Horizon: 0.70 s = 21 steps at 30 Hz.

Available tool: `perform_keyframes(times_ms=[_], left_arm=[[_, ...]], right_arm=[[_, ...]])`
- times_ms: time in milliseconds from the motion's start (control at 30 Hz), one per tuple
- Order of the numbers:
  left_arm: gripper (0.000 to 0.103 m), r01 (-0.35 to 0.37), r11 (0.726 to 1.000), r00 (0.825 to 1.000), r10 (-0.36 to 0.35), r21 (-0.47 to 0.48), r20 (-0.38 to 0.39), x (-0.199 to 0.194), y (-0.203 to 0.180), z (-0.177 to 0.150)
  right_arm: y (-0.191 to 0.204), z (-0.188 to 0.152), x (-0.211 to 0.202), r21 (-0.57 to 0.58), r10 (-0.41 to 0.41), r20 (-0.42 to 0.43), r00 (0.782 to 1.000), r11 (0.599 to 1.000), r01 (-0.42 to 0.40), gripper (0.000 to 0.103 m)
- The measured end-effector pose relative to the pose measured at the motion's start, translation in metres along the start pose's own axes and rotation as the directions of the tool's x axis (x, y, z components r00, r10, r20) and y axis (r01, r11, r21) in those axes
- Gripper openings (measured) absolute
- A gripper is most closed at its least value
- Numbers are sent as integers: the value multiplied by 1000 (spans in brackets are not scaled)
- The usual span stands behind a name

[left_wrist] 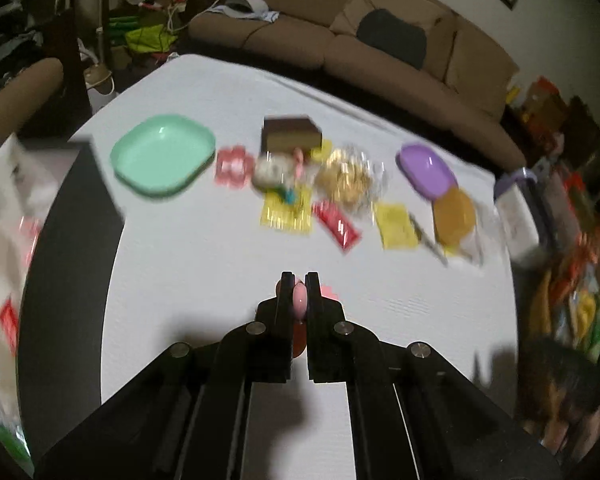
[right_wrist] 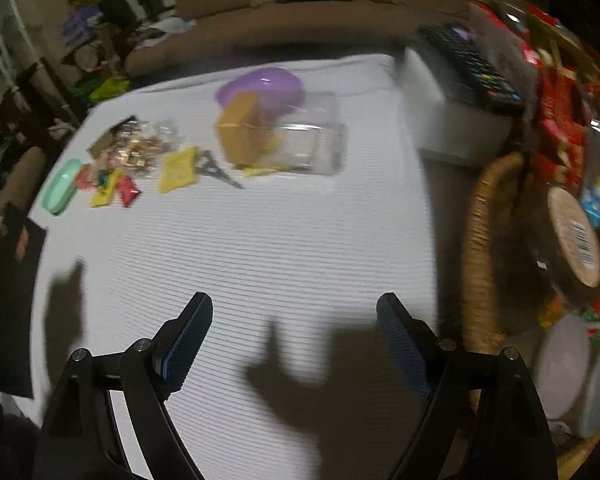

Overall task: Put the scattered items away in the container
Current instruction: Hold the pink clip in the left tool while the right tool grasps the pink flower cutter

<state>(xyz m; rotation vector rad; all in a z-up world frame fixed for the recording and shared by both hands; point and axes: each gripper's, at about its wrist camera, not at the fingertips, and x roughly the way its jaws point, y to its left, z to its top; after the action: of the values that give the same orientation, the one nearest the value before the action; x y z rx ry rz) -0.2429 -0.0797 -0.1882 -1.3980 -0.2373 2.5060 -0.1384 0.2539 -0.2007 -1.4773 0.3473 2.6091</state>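
So the left gripper [left_wrist: 299, 292] has its two black jaws squeezed nearly together on a small pink, rounded, candy-like piece [left_wrist: 300, 300], which sits upright in the slit between them; there's an orange-red bit [left_wrist: 299, 344] showing lower down in the same gap, can't tell what it is. It's held above the white ribbed tablecloth [left_wrist: 228, 264], with nothing directly under it but a shadow.

The right gripper [right_wrist: 295, 316] is the opposite: jaws spread wide, blue textured pads [right_wrist: 190, 340] facing each other, nothing between them, just cloth and shadow below.

Further out from the left gripper is the scattered pile: a red foil sachet [left_wrist: 337, 224], two yellow packets [left_wrist: 287, 210] [left_wrist: 395, 226], a crinkly clear bag of golden wrapped sweets [left_wrist: 346, 178], a red flower-shaped piece [left_wrist: 233, 167], and a brown box [left_wrist: 292, 134] behind them. A mint-green square plastic plate [left_wrist: 163, 154] lies left of the pile, and a purple oval plastic dish [left_wrist: 427, 170] lies right of it.

The container, a clear plastic jar with an orange lid [right_wrist: 284, 140], lies on its side just in front of the purple dish, lid toward the pile, with small metal scissors [right_wrist: 216, 170] beside it. It's all pretty blurry. A brown sofa [left_wrist: 340, 36] sits behind the table.
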Motion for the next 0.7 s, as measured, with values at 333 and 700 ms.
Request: perform_keyframes(times_ms=[333, 700], left_arm=[[4, -82, 997, 960, 80, -2, 268, -83, 27, 18], [4, 136, 970, 974, -93, -203, 208, -66, 91, 21]], right_arm=[[58, -17, 5, -62, 259, 100, 961, 965, -254, 86], [275, 38, 76, -576, 366, 123, 922, 783, -234, 69]])
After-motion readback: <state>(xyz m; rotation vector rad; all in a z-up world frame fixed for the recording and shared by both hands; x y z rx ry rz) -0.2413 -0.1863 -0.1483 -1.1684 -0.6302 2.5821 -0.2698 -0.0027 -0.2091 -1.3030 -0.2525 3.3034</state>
